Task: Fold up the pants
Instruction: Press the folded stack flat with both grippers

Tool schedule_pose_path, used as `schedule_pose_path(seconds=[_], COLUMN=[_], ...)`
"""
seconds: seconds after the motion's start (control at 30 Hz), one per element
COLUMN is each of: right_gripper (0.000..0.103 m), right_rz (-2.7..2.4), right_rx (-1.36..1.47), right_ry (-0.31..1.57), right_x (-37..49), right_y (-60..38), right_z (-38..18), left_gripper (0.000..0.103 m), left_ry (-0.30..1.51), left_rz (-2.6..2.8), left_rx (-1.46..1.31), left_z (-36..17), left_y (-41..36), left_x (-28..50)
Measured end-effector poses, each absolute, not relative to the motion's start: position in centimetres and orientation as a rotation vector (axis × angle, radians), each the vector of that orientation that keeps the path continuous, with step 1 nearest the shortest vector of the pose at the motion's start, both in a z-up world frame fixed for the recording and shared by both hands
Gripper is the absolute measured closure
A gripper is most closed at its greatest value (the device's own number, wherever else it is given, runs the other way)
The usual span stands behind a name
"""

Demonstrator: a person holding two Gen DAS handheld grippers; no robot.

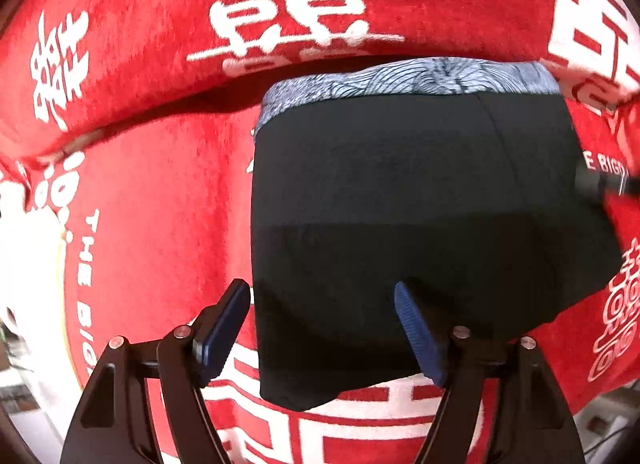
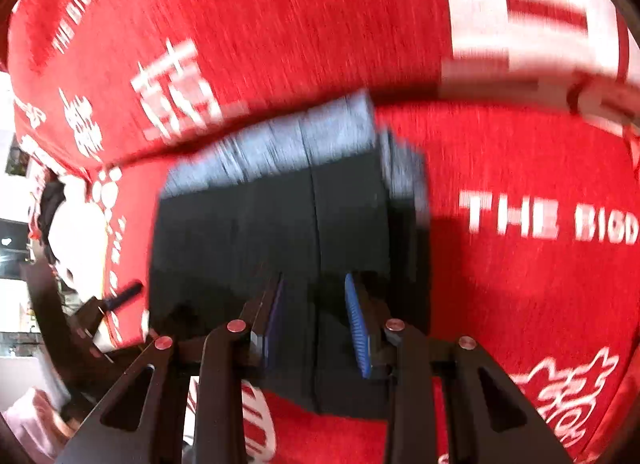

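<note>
on the red blanket, only the left view shows the pants waistband sharply; both tools released.

The black folded pants are smooth, matt cloth, with a grey-blue patterned cloth waistband. Under them lies a fuzzy red cloth with white letters, rough like a towel. The left gripper has shiny black plastic arms, round silver metal pins and ridged blue pads.
</note>
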State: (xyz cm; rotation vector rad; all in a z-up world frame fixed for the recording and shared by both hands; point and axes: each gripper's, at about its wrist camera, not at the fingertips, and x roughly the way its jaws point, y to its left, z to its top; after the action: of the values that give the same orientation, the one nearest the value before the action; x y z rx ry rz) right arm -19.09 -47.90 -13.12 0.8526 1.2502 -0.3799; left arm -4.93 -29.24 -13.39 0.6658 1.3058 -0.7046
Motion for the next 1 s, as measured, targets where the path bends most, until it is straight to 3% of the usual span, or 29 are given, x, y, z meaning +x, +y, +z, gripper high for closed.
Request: schedule_pose_path(seconds=[0.13,0.6,1.0], right_gripper=[0.070,0.069,0.059], right_rz=[-0.395,-0.428,-0.448], right_rx=[0.830,0.858,0.841], right_ry=[1.260,1.258,1.264], right_x=[-20.9,-22.0,-22.6], right_y=[-46.4,-46.3,-46.9], right_z=[-13.7,-12.9,-12.8], left_gripper=[0.013,0.013,0.013], left_ry=[1.355,1.385,1.347], left_rz=[-0.677,-0.663,-0.652], left_rx=[0.640,0.663,0.683], left_z=[-13.7,-13.2,-12.6], left_y=[-28.7,-28.5,-28.9], left_x=[-4.1,-2.8,-1.4])
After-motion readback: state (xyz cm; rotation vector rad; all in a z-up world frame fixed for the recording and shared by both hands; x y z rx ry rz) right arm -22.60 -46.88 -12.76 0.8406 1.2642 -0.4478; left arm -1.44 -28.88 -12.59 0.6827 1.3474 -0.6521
